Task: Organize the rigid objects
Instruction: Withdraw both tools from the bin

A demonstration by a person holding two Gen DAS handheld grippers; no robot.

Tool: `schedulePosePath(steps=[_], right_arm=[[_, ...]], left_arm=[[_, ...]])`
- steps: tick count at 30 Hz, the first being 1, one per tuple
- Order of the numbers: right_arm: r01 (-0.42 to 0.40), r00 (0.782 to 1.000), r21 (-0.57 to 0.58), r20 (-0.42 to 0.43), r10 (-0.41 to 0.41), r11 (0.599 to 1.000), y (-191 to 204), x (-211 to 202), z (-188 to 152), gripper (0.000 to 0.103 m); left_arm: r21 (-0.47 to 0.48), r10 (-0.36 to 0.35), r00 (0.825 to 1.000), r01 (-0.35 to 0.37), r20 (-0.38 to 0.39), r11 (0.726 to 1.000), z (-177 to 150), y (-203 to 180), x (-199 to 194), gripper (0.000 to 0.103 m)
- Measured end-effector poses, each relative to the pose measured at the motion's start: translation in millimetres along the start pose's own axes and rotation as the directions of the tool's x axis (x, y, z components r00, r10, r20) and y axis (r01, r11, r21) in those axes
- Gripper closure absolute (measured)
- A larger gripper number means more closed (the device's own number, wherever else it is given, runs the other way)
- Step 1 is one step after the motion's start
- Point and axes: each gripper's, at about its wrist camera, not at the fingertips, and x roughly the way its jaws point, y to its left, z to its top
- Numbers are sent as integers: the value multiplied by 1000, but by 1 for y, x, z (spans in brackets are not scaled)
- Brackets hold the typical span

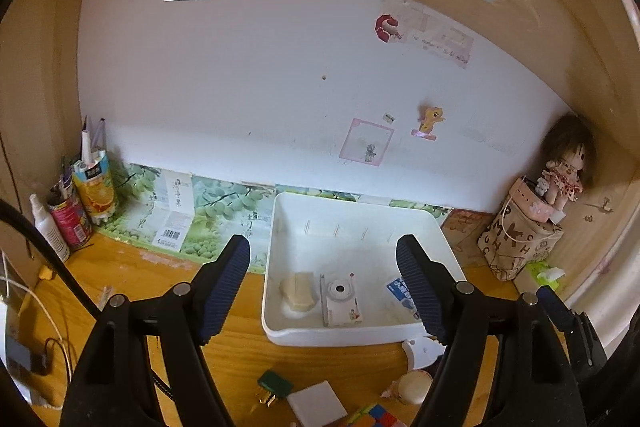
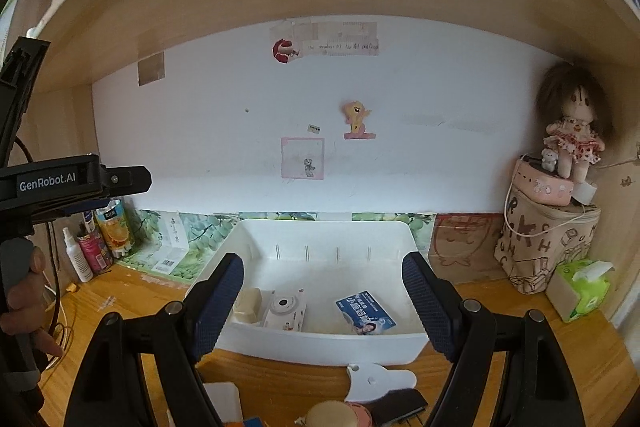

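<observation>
A white plastic bin (image 1: 280, 307) (image 2: 320, 349) stands on the wooden desk against the wall. Inside it lie a cream block (image 1: 298, 291) (image 2: 247, 305), a small white toy camera (image 1: 342, 301) (image 2: 285, 311) and a blue printed box (image 1: 402, 293) (image 2: 366, 313). My left gripper (image 1: 324, 281) hangs open above the bin's near side, nothing between its fingers. My right gripper (image 2: 322, 301) is open too, empty, in front of the bin. On the desk nearer me lie a white shaped piece (image 2: 376, 379), a shell (image 1: 412, 387), a green plug (image 1: 274, 387), a white card (image 1: 318, 405) and a colour cube (image 1: 376, 417).
A doll (image 2: 572, 131) sits on a patterned bag (image 2: 540, 247) at the right corner, with a green tissue pack (image 2: 580, 287) beside it. Cans, pens and a spray bottle (image 1: 48, 227) crowd the left corner. Cables (image 1: 36, 307) lie at the left. A hand (image 2: 24, 303) holds the left gripper's handle.
</observation>
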Motion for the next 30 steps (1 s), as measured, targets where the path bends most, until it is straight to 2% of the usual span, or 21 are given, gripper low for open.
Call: schedulePosePath(steps=[9, 17, 30], right_arm=[[-43, 999, -13, -18, 42, 999, -11, -24, -2, 21], [-88, 994, 8, -57, 88, 996, -25, -34, -5, 21], [-181, 964, 62, -187, 190, 981, -44, -23, -11, 21]], left_arm=[[-29, 84, 996, -85, -26, 996, -21, -5, -21, 24], [-29, 160, 984, -162, -81, 986, -45, -8, -29, 24], [-120, 244, 953, -267, -177, 956, -81, 0, -31, 24]])
